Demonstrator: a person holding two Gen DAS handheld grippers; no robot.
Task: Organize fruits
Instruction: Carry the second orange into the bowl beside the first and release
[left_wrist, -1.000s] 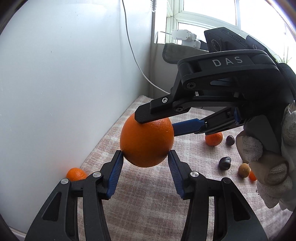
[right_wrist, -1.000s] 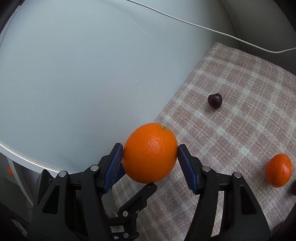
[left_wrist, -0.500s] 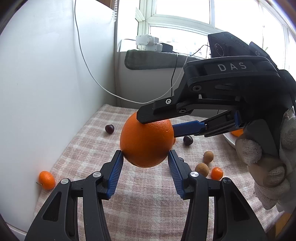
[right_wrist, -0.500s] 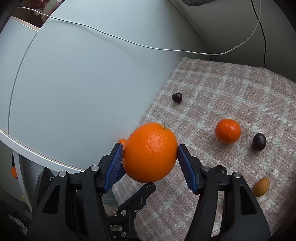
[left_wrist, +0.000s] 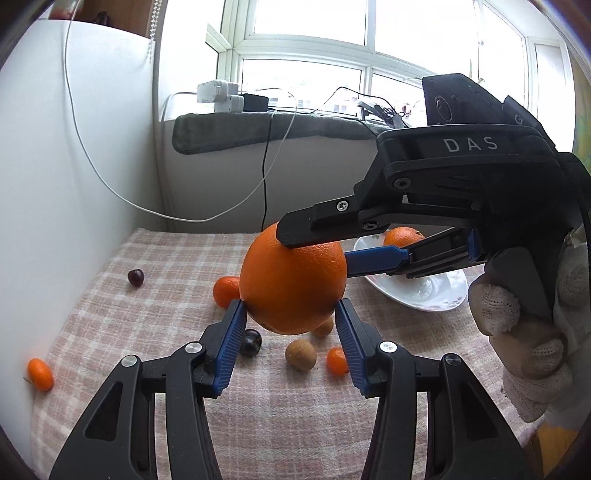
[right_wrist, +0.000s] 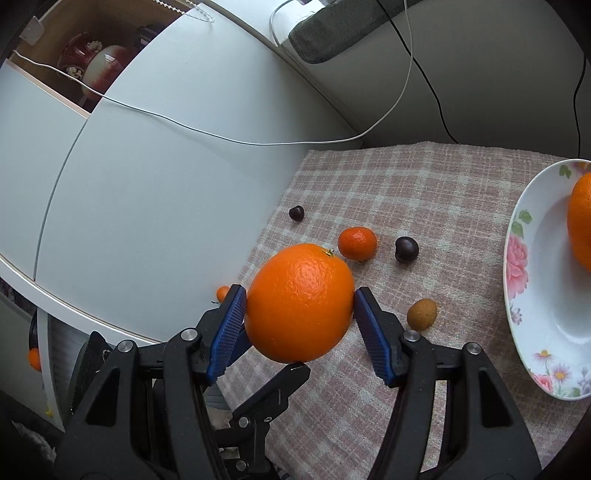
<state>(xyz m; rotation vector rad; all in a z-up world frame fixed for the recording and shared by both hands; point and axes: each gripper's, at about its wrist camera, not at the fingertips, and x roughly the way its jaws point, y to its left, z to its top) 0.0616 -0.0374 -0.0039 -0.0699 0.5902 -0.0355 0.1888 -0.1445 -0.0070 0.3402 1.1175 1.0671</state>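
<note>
I held the large orange (left_wrist: 293, 280) clamped between both my left gripper (left_wrist: 290, 334) and right gripper (right_wrist: 299, 319), above the cloth (right_wrist: 424, 192); the flowered plate (right_wrist: 524, 280) held another orange (right_wrist: 580, 225).

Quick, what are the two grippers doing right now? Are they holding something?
Left gripper: shut on the big round orange.
Right gripper: shut on the same big round orange, gripping it crosswise to the left one.

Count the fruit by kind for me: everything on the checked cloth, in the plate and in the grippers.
Large round oranges: 2
Medium orange mandarin: 1
Small oval orange kumquats: 2
Dark purple cherries: 2
Brown round longan-like fruits: 2
Total: 9
</note>
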